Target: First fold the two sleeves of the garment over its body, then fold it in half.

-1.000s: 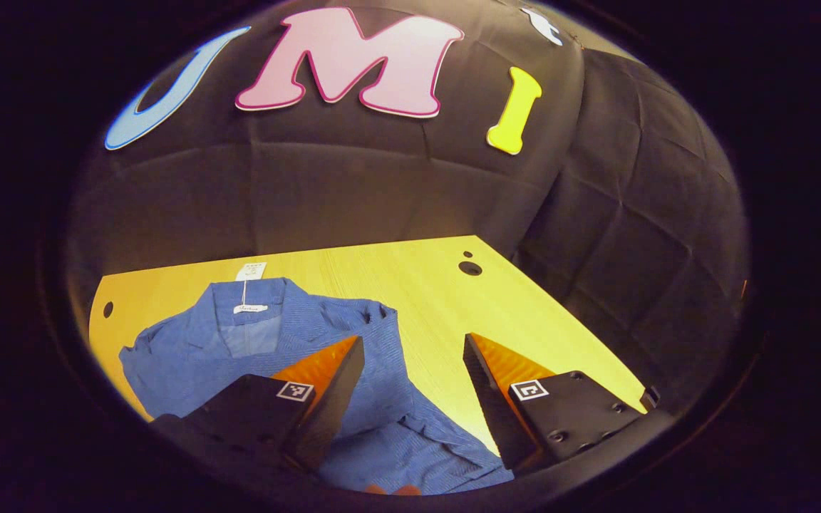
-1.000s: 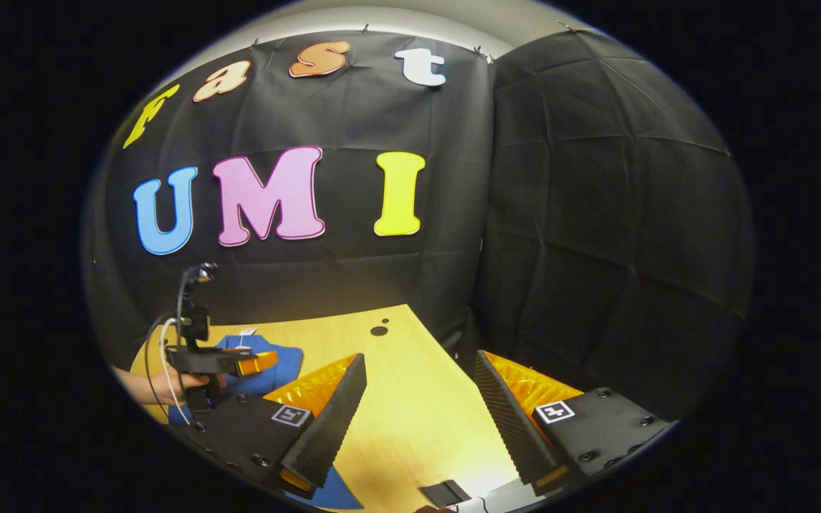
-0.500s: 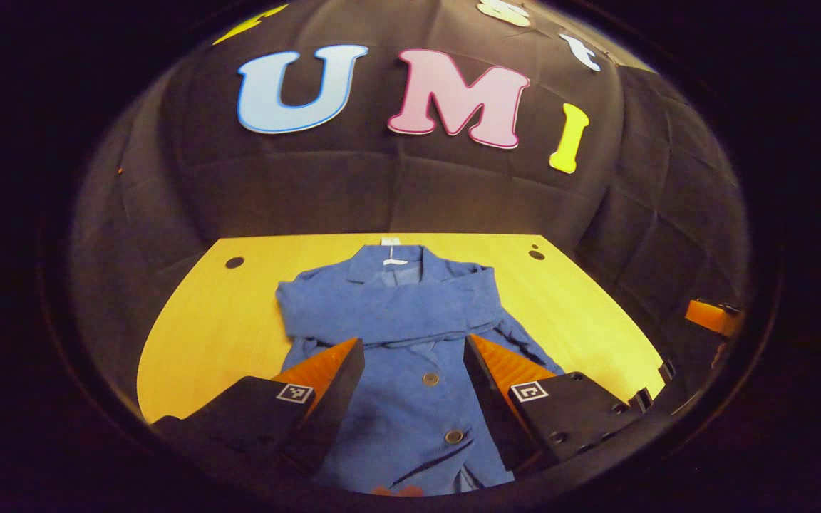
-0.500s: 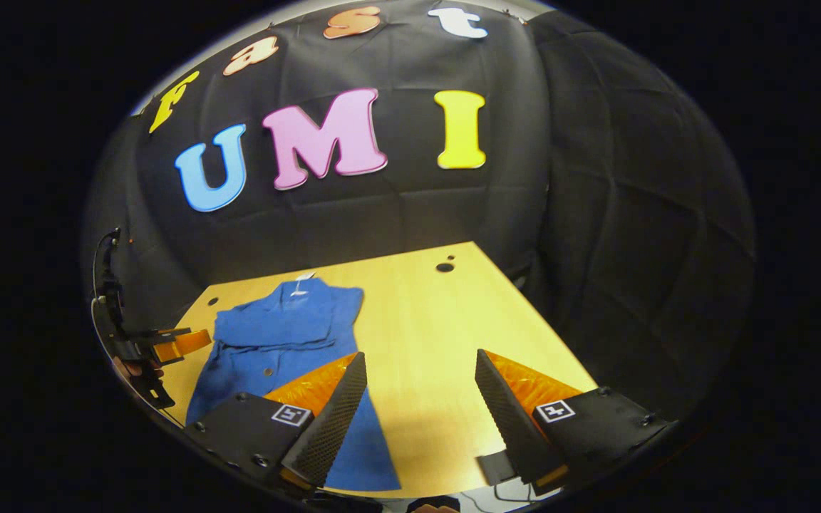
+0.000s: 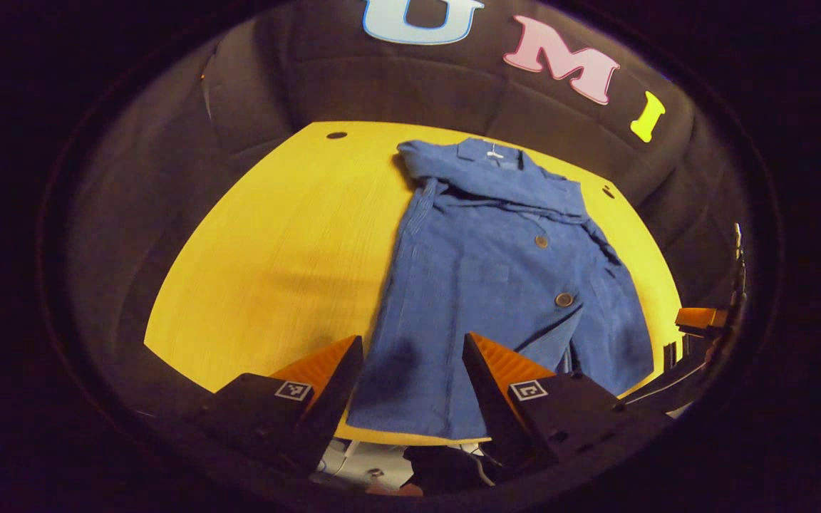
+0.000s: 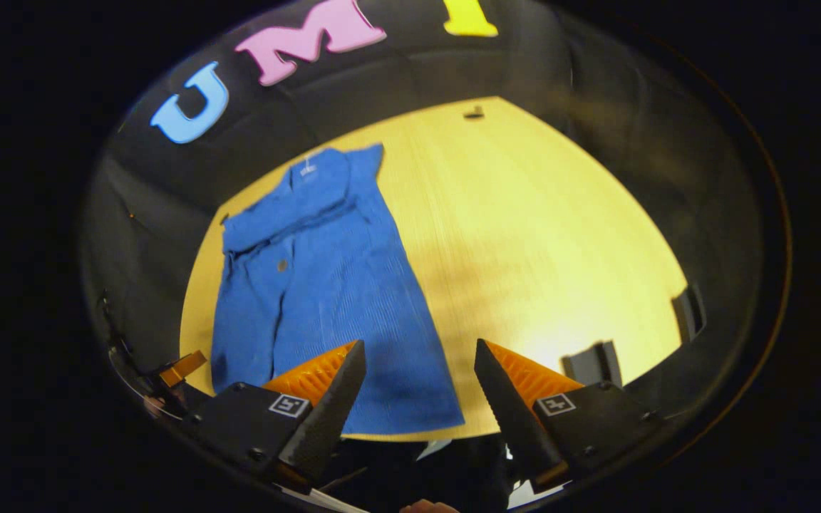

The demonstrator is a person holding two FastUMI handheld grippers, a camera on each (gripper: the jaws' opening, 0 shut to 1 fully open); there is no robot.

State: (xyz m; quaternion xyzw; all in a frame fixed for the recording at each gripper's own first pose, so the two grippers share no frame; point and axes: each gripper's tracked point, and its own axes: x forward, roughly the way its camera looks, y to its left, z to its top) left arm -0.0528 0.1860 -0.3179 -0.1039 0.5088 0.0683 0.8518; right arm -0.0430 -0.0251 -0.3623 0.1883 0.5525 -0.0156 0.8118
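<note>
Spreading wide apart at the bottom of the left gripper view, the left gripper (image 5: pixel 410 385) has both fingers open with nothing between them, and it hangs above the near hem of the blue garment (image 5: pixel 496 285) without touching it. A dark shadow falls on the cloth just between the two fingers. From there the garment runs up the middle of the frame toward the upper centre, where its collar (image 5: pixel 489 153) lies close to the far edge of the yellow table (image 5: pixel 275 242). Both sleeves are folded across the upper body, forming a crumpled band just below the collar, and two buttons (image 5: pixel 564 300) show on the front panel, right of centre. The bare tabletop takes up the left half of the frame. At the far right edge, part of the other gripper shows by the table's edge. In the right gripper view, the right gripper (image 6: pixel 417 388) is likewise held wide open and empty, low in the frame above the table's near edge, its left finger over the garment's (image 6: pixel 325 285) lower hem. The garment lies in the left half of that frame, collar toward the upper left, hem toward the bottom centre. The table (image 6: pixel 560 242) is bare across the right half. At the lower left edge the left gripper (image 6: pixel 182 369) shows in part, too little to judge its opening there.
</note>
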